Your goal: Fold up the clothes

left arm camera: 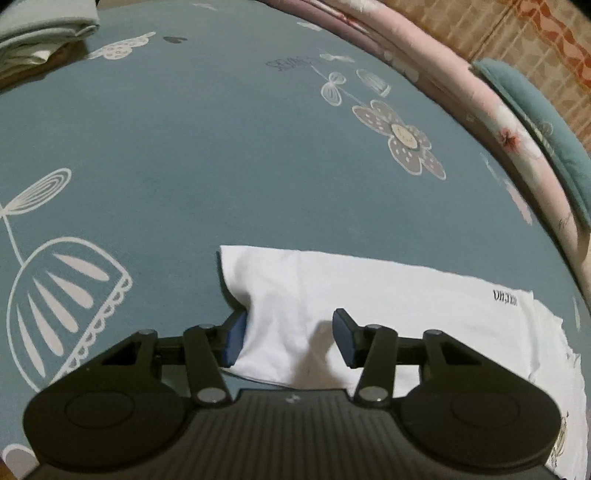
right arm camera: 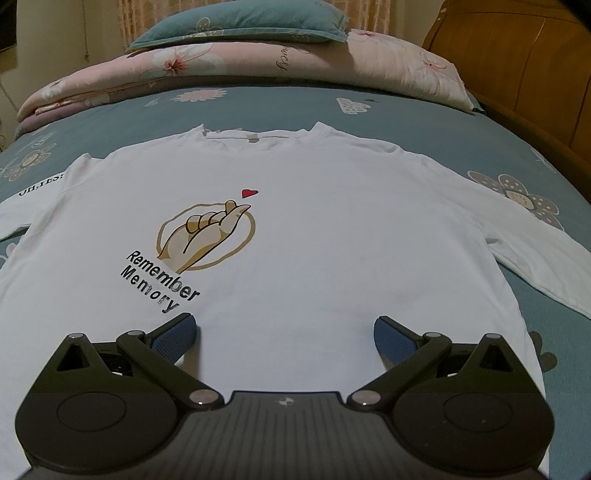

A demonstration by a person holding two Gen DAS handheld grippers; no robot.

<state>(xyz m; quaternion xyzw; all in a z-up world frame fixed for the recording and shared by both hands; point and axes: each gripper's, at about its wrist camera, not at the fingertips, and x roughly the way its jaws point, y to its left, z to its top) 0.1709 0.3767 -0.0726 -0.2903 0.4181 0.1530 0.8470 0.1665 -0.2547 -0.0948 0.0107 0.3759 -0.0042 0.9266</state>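
A white T-shirt point(right arm camera: 314, 221) with a hand print and the words "Remember Memory" lies flat, front up, on the blue flowered bedsheet point(right arm camera: 480, 122), sleeves spread. My right gripper point(right arm camera: 284, 332) hovers open over the shirt's lower body with nothing between its fingers. In the left wrist view the shirt's sleeve point(left arm camera: 369, 288) lies on the bedsheet point(left arm camera: 184, 147). My left gripper point(left arm camera: 288, 332) is low over the cuff end with its jaws apart. The cloth lies between them, and the left finger point(left arm camera: 234, 339) touches the slightly raised sleeve edge. The pads do not pinch it.
A rolled pink flowered quilt point(right arm camera: 258, 62) and a teal pillow point(right arm camera: 240, 18) lie along the bed's far end. A wooden headboard point(right arm camera: 517, 55) stands at the right. Folded pale clothes point(left arm camera: 40, 33) sit at the top left of the left wrist view.
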